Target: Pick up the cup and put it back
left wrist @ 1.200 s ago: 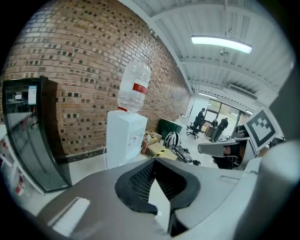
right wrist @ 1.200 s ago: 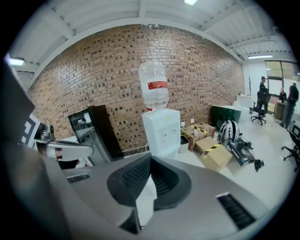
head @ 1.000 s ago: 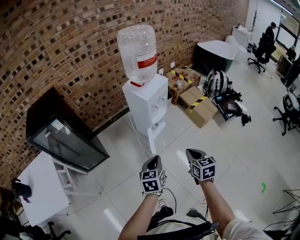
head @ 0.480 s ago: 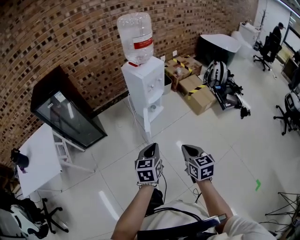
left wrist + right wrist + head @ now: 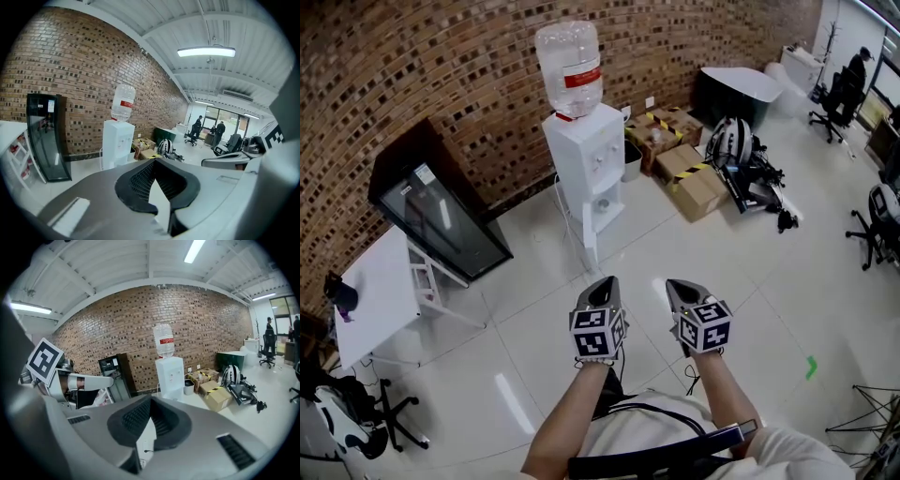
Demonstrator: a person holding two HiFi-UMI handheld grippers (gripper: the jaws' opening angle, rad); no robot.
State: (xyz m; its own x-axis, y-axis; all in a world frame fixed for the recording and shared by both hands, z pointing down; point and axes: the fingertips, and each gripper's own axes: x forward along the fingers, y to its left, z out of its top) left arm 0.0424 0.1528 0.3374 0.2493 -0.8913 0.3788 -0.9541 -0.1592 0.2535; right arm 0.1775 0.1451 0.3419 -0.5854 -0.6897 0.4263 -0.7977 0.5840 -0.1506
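The fingers of the left gripper [image 5: 605, 283] are pressed together with nothing between them, and those of the right gripper [image 5: 677, 287] are pressed together and empty too. Both are held side by side in open air over the pale tiled floor [image 5: 769, 272], well short of the white floor-standing water dispenser with the clear bottle on top [image 5: 586, 159]. No cup can be made out for certain. A small dark thing [image 5: 340, 292] stands at the far corner of the white table [image 5: 384, 300], well to the left of the dispenser and past the black glass-fronted cabinet [image 5: 441, 220]. It may be the cup, but it is too small to tell. The first risk is therefore picking the wrong target, since the taped cardboard boxes [image 5: 689, 178] just right of the dispenser also carry small clutter. The second is arriving with the fingers closed, because tips that meet the cup before they part would likely knock it over or push it off that corner, where it sits near the edge. A thing standing that close to an edge leaves little room for a sideways nudge. A reach from this far out also means walking in, so a hurried approach could bump the table or the leaning cabinet beside it. Setting it back too near the edge would carry the same hazard.
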